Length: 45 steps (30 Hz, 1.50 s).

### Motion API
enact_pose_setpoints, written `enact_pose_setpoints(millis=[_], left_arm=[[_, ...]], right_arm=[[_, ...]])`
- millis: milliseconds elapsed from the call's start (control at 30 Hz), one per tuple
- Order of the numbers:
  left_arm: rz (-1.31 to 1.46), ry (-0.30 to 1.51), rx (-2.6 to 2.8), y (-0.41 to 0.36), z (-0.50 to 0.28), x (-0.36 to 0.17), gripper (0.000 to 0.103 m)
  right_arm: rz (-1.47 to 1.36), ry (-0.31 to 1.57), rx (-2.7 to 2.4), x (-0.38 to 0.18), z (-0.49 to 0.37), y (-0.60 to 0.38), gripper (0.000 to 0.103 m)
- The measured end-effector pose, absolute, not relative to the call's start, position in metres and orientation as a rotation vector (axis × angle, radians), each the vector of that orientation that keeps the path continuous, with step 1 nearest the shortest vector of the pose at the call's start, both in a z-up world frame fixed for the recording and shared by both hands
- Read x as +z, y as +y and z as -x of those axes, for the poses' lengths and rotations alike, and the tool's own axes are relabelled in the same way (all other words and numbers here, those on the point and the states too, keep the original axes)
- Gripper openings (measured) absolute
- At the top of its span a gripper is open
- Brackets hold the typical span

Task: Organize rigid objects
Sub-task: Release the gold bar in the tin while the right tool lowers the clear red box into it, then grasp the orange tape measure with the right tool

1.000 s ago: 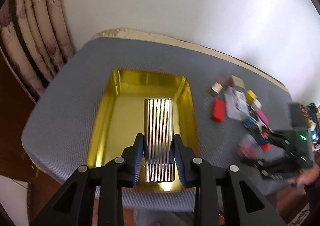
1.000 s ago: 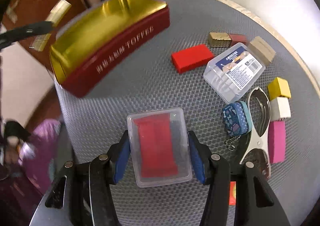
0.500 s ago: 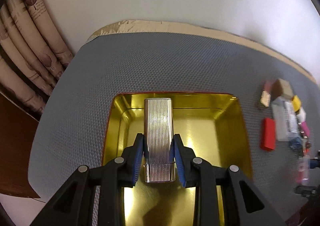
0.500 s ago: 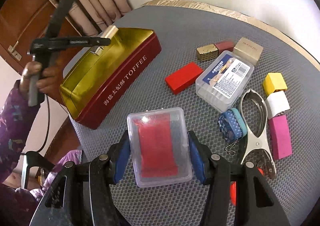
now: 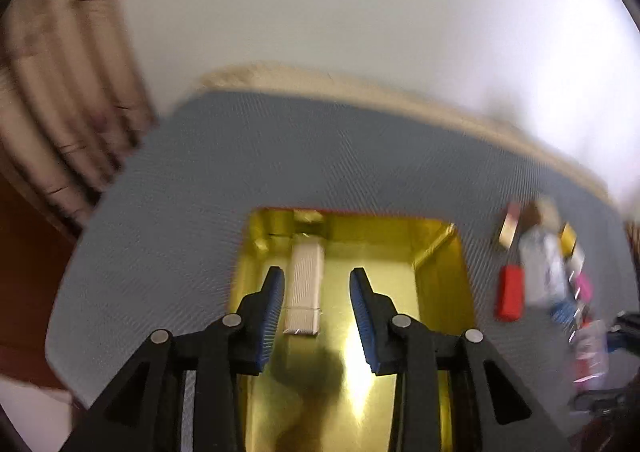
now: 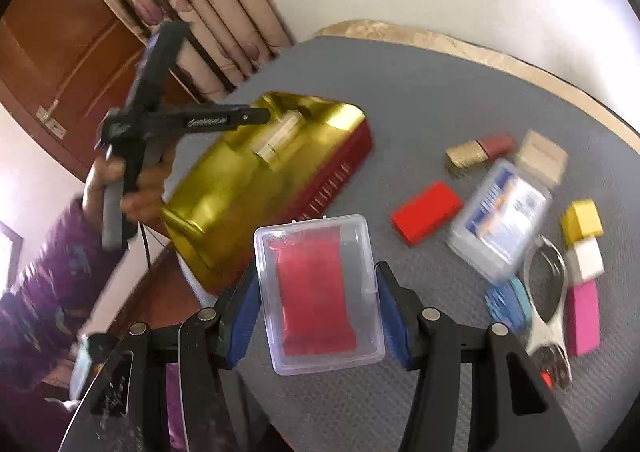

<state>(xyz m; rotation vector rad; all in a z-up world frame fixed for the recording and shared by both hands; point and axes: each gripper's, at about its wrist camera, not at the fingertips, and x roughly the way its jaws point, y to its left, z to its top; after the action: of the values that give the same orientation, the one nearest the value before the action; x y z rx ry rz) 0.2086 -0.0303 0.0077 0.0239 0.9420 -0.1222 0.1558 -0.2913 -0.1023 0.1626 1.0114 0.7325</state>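
The ribbed silver case [image 5: 303, 288] lies inside the gold-lined red tin [image 5: 436, 292], near its far left corner. My left gripper [image 5: 317, 308] is open above the tin, its blue pads either side of the case and apart from it. In the right wrist view the case [image 6: 278, 139] lies in the tin [image 6: 256, 187] with the left gripper [image 6: 224, 117] above it. My right gripper [image 6: 318, 300] is shut on a clear plastic box with a red insert [image 6: 316, 288], held above the grey mat.
On the mat right of the tin lie a red block [image 6: 426, 211], a clear labelled box [image 6: 500, 223], gold [image 6: 466, 153] and dark red [image 6: 496, 143] small cases, a tan box [image 6: 540, 151], yellow, white and pink blocks, a blue pouch and metal tongs [image 6: 546, 304]. Curtains and a wooden door stand at the left.
My left gripper has opened and let go of the silver case, which now lies in the tin. The right gripper still holds the clear box and has moved closer to the tin.
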Motion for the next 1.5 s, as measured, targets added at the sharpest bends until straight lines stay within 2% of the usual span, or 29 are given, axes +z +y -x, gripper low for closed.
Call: enact_pose_setpoints(millis=[133,367,767,867,933,967,1033,1133,1200,1267,1400,1500], left_arm=[[0.056,0.814,-0.034,-0.008,-0.144,0.046,0.045],[0.174,0.785,0.067,0.031,-0.062,0.047,0.048],[0.176,0.804,0.101,0.048,-0.056,0.019,0.048],[0.165,0.808,0.082,0.043,-0.056,0.016,0.048],[0.147,0.811,0.082,0.040,-0.056,0.014,0.048],[0.141,0.809,0.080,0.039,-0.055,0.014,0.048],[0.118,0.799,0.078,0.035,-0.055,0.014,0.048],[0.084,0.788,0.082,0.028,-0.053,0.012,0.048],[0.069,0.786,0.079,0.024,-0.051,0.011,0.048],[0.061,0.783,0.070,0.020,-0.049,0.012,0.048],[0.031,0.776,0.047,0.007,-0.042,0.013,0.048],[0.021,0.795,0.024,-0.003,-0.040,0.010,0.048]], right_arm=[[-0.171,0.994,0.763,-0.085,-0.180,-0.258,0.052],[-0.221,1.026,0.730,-0.086,-0.229,-0.188,0.052],[-0.252,1.156,0.506,-0.135,-0.281,-0.150,0.052],[-0.257,1.167,0.467,-0.140,-0.290,-0.147,0.054],[-0.280,1.164,0.443,-0.142,-0.291,-0.148,0.060],[-0.289,1.154,0.449,-0.141,-0.289,-0.150,0.066],[-0.306,1.098,0.466,-0.132,-0.277,-0.159,0.070],[-0.382,0.965,0.515,-0.109,-0.252,-0.181,0.071],[-0.389,0.864,0.535,-0.093,-0.214,-0.201,0.082],[-0.350,0.813,0.523,-0.089,-0.175,-0.221,0.087],[-0.210,0.809,0.466,-0.105,-0.103,-0.273,0.089],[-0.123,0.885,0.401,-0.124,-0.073,-0.321,0.089]])
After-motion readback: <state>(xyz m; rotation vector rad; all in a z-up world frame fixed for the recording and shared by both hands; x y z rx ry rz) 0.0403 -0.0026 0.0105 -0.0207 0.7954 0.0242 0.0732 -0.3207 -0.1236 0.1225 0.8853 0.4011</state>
